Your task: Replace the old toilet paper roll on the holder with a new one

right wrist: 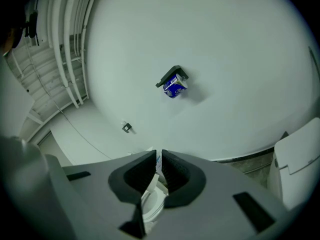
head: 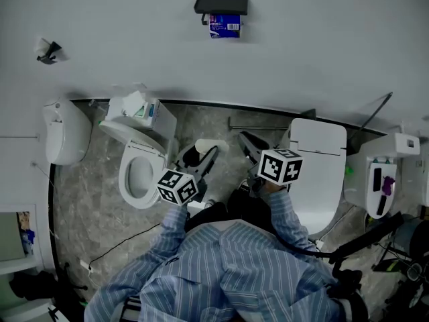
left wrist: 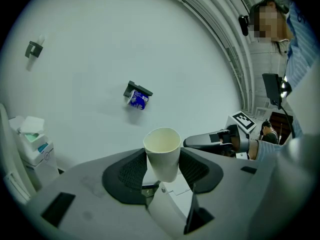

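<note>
White bathroom wall faced; holder point(head: 221, 5) at 12 o'clock, blue-printed roll point(head: 224, 25) hung under it, not yet removed. White hollow cylinder point(left wrist: 162, 146) clamped in wide-set left gripper point(left wrist: 163, 170). Right gripper point(right wrist: 157, 171) nearly closed, nothing held. Swap judged barely begun: removal and fitting left.

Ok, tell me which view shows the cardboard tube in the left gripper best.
The left gripper view: the cardboard tube sits large and central between the left gripper's jaws, its open end in plain sight. The head view shows it only as a small pale shape at those jaws; the right gripper view doesn't show it.
</note>
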The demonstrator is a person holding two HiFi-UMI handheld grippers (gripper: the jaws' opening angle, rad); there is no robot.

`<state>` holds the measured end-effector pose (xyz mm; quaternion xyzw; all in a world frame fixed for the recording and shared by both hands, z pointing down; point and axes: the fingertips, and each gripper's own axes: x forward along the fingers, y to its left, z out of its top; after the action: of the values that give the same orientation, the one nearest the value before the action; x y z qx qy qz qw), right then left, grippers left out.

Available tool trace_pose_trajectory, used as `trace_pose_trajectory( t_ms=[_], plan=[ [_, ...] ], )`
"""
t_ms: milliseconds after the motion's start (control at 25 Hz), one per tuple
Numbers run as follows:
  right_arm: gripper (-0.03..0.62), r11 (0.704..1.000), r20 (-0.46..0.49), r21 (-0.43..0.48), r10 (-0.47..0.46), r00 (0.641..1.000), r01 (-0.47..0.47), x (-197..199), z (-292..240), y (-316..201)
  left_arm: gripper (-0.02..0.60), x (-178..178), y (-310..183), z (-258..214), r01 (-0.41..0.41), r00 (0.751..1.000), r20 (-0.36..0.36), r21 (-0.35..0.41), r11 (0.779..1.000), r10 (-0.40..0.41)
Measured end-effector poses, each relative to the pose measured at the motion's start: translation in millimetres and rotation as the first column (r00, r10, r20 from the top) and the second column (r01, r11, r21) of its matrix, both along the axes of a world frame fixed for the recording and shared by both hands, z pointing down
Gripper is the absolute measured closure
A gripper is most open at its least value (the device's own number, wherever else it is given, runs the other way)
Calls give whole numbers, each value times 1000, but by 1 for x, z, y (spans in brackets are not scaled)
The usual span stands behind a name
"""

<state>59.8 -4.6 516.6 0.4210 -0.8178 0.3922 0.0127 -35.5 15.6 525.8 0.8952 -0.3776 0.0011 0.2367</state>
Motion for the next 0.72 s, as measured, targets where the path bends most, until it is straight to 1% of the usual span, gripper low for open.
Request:
trace_pose_trajectory(
  t_ms=[160,320,520,720],
  plan=[
    [557,1000,-12,-4,19,1000,-19,-21,2,18,383,-20,23,2,-7,1000,-12,-14,1000,7],
    [557,1000,-18,-6,30,999,-31,-52,2,44,383,-49,47,-2,-7,999,-38,-25,1000,6],
    [557,1000,-41,-13,25,999,-25,-90,5,80,383,-81,75,-1,-28,999,-37,-22,999,27],
    [557,999,-53,-5,44,998,-44,-111,6,113,383,-99,99,2,-58,998,-40,-15,998,58]
  ],
)
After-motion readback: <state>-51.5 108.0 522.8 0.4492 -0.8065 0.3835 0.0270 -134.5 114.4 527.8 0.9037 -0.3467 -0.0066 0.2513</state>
